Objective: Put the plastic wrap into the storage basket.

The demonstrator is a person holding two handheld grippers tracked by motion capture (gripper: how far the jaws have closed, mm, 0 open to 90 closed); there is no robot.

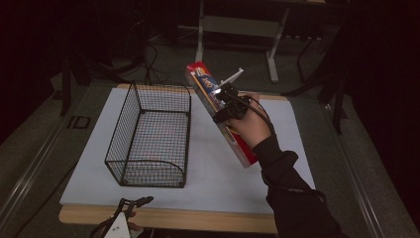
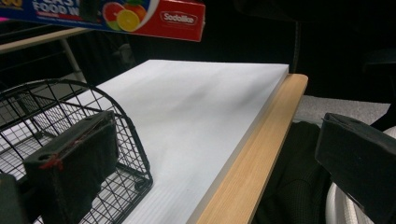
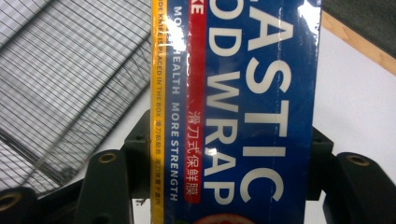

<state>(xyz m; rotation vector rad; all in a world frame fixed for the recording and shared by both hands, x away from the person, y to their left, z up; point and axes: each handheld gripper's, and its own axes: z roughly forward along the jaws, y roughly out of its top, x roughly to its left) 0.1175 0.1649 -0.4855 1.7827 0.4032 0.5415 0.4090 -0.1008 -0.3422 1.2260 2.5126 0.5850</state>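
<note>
Plastic wrap box [image 1: 221, 112] — a long, narrow carton with glossy blue, red and yellow print — is held in the air above the right half of the white board [image 1: 213, 168], tilted, its far end higher and toward the board's far edge. The right gripper [image 1: 225, 99] is clamped across the carton's width, one black jaw on each long side, as the right gripper view shows. The wire basket [image 1: 148, 136], a black rectangular mesh with one lowered, curved end wall, stands on the left half of the board, well apart from the carton. The board is smooth and matte, resting on a light wooden table [image 1: 198, 220] whose edge band shows at the near side. The left gripper [image 1: 131, 206] sits at the table's near edge — its padded jaws stand wide apart, holding nothing.
</note>
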